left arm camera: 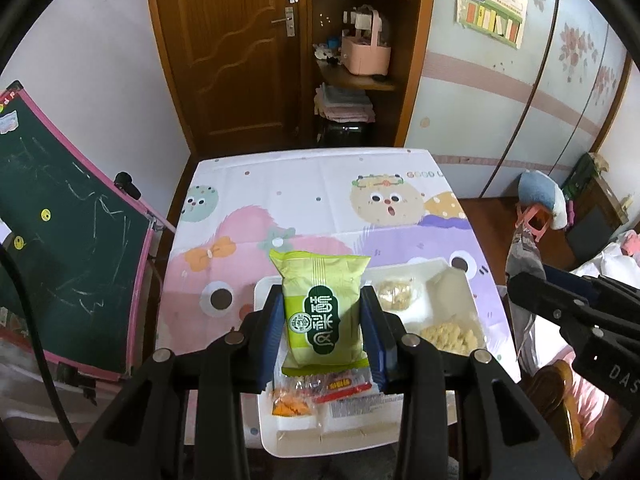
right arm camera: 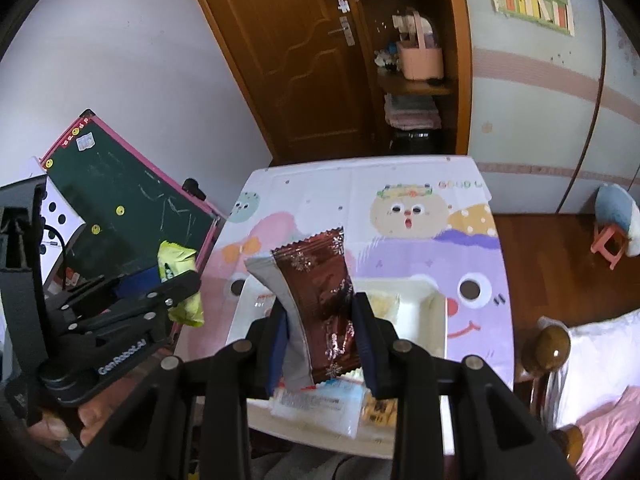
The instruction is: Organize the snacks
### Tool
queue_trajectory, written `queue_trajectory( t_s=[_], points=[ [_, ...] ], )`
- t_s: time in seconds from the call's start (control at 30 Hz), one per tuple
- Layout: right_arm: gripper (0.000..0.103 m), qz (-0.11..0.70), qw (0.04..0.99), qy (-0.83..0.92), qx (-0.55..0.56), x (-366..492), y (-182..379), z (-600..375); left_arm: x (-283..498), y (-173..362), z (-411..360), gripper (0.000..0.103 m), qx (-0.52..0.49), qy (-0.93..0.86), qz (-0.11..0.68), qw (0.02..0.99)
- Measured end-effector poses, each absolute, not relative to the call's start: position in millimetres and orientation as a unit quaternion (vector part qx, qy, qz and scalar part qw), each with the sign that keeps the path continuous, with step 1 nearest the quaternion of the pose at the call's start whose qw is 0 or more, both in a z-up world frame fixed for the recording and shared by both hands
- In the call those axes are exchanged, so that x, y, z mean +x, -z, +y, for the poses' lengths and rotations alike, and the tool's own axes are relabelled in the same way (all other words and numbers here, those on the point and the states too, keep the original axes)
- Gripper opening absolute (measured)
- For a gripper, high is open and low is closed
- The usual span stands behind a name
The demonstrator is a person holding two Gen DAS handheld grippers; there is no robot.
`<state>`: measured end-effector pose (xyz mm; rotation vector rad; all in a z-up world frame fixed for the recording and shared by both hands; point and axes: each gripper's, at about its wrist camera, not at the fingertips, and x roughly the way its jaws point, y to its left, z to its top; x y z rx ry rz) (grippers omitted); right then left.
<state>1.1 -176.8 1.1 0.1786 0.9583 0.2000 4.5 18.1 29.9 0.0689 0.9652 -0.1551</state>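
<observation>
We grip a green snack packet (left arm camera: 323, 312) in our left gripper (left arm camera: 323, 316) and a brown packet (right arm camera: 326, 308) in our right gripper (right arm camera: 323, 332), both clamped above the white tray (left arm camera: 460, 300) at six o'clock on the table (left arm camera: 312, 196).

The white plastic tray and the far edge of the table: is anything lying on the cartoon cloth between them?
No. In both wrist views the cartoon-printed tablecloth beyond the white plastic tray is bare up to the far edge.

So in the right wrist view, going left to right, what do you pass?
Chalkboard → left tool holding green packet → brown packet in right tool → tray → stool.
</observation>
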Motion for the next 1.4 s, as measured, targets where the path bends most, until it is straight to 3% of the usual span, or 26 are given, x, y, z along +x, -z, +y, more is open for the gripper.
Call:
queue_trajectory(
  t_s=[0.63,0.7,0.73,0.77,0.9,1.4],
  points=[
    [0.034,0.475,0.875,-0.051,0.076,-12.5,6.1,-175.9,-7.6,-25.8,11.8,0.039,0.038,0.08,0.463,0.882],
    [0.039,0.472,0.878,-0.044,0.072,-13.0,3.9,-175.4,-9.4,-28.7,10.2,0.065,0.041,0.077,0.456,0.886],
    [0.044,0.469,0.879,-0.042,0.071,-13.7,2.8,-175.5,-10.3,-31.4,10.1,0.087,0.043,0.072,0.449,0.89],
    [0.047,0.467,0.88,-0.04,0.071,-14.3,1.9,-175.9,-12.6,-34.5,11.1,0.092,0.043,0.065,0.436,0.897],
    [0.062,0.447,0.89,-0.027,0.082,-19.0,-3.7,-181.9,-16.1,-42.7,10.1,0.092,0.05,0.062,0.419,0.905],
    [0.063,0.462,0.88,-0.036,0.107,-36.0,4.1,-185.3,-29.3,-36.1,10.8,0.093,0.039,0.051,0.437,0.897]
  ],
)
